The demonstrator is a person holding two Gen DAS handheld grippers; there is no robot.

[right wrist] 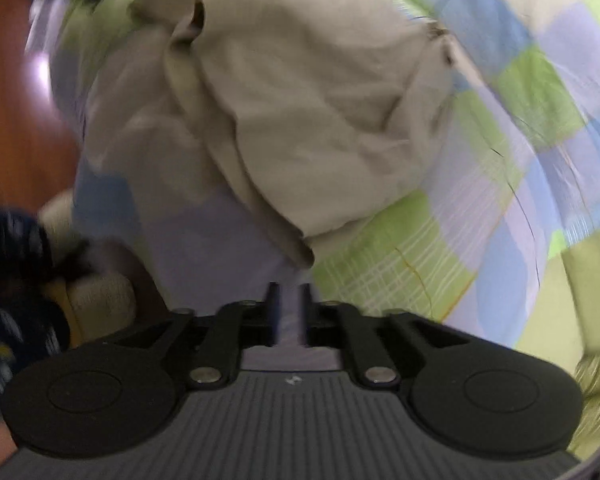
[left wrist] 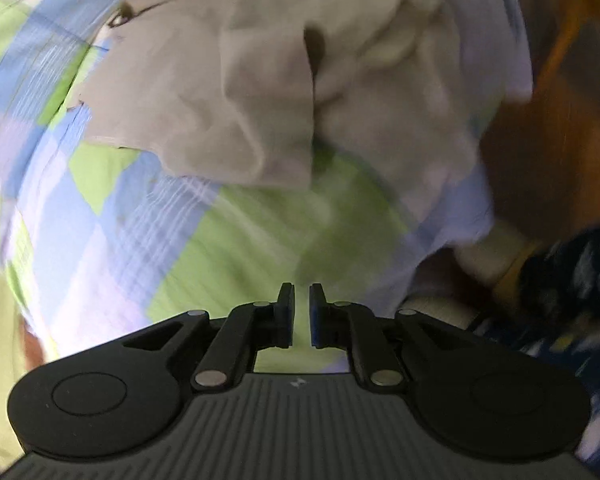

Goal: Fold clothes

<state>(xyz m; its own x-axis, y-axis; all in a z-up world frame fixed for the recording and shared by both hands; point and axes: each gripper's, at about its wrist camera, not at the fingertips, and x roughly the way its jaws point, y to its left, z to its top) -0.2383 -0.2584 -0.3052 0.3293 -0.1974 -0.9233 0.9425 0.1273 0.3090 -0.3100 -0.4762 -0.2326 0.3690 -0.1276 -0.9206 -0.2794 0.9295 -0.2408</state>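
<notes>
A crumpled beige garment (left wrist: 260, 92) lies in a heap on a checked green, blue and lilac bedsheet (left wrist: 112, 216). It also shows in the right wrist view (right wrist: 300, 108). My left gripper (left wrist: 302, 296) hovers over the sheet short of the garment, its jaws nearly together with a narrow gap and nothing between them. My right gripper (right wrist: 290, 294) is above the sheet (right wrist: 500, 160) just below the garment's lower corner, jaws a small way apart and empty. Both views are blurred by motion.
The bed's edge drops to a brown wooden floor (left wrist: 552, 152), seen also in the right wrist view (right wrist: 16, 92). A person's dark blue patterned clothing (left wrist: 572, 280) and a pale slipper (right wrist: 100, 292) are beside the bed.
</notes>
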